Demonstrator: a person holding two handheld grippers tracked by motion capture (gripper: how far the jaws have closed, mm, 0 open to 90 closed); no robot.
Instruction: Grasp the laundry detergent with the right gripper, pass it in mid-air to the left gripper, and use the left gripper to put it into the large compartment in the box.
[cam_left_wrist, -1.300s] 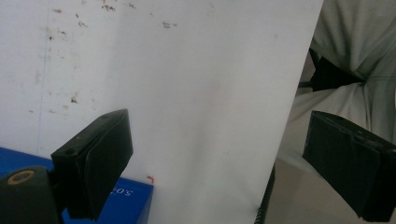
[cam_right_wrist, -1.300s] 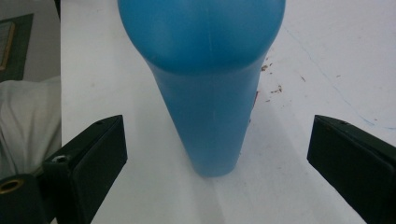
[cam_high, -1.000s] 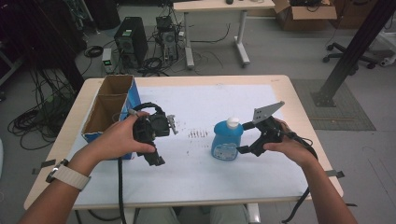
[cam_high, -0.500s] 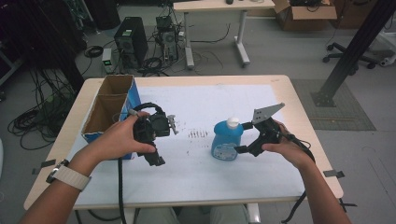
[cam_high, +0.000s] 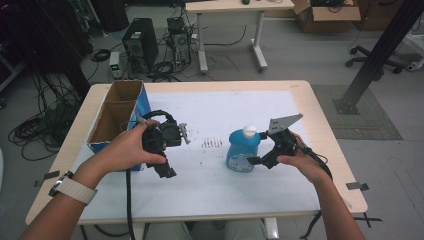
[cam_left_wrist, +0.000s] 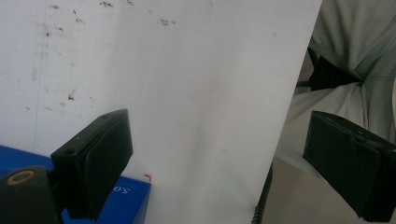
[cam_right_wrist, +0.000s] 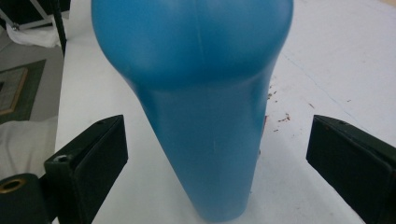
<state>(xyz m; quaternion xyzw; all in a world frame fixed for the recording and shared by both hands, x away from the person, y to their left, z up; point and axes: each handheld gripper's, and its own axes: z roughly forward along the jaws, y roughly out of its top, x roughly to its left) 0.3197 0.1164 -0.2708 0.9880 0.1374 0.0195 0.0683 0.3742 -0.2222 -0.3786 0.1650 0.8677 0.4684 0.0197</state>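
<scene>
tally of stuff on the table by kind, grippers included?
Blue bottle: 1
Cardboard box, open top, two compartments: 1
White mat covering the table: 1
Handheld grippers: 2, the left gripper and the right gripper, both open; the right one's jaws stand either side of the bottle
Total: 5

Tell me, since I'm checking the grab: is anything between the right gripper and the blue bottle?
Nothing visible. In the right gripper view the blue bottle stands between the open jaws, a gap at each side. The high view shows the right gripper right beside it on the table.
</scene>
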